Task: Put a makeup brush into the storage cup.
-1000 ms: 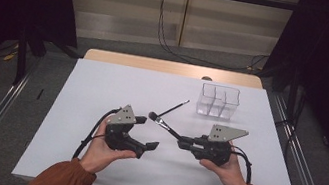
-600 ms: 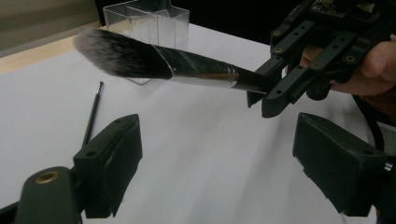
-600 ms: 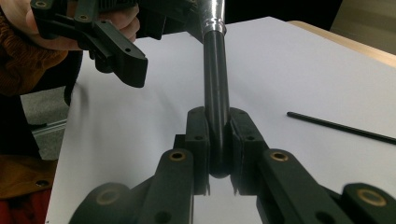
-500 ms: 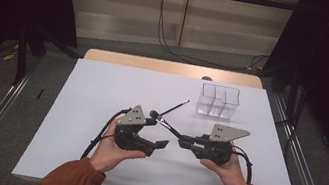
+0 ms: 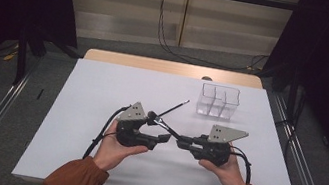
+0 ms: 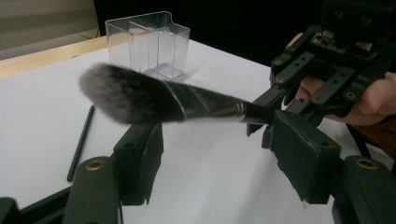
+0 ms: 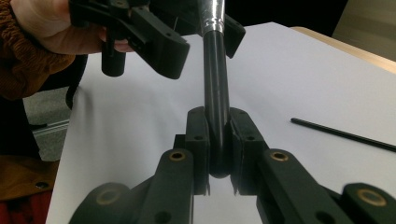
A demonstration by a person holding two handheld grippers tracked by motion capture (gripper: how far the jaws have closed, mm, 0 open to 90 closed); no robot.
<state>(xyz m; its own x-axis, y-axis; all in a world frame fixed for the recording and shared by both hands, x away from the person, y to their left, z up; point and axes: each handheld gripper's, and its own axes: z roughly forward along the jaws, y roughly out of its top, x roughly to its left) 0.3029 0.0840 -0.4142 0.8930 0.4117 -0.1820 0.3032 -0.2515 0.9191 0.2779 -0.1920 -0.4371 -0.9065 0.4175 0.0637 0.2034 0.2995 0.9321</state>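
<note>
Makeup brush (image 6: 159,100) held level above the middle of the table (image 5: 73,108), clear of its surface. Right gripper (image 7: 218,140) is clamped on the end of the brush handle. Left gripper (image 6: 219,154) straddles the brush near the ferrule; its jaws have just been closing, with the brush between them, pads not yet pressing. A thin black stick (image 5: 174,108) lies behind the grippers. A clear divided box (image 5: 218,101) stands near the far right corner.

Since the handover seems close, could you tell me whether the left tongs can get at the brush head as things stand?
Probably yes: the brush head already lies between the left tongs, whose jaws have just been closing without yet pressing it. The right tongs grip only the handle end, leaving the head free.
</note>
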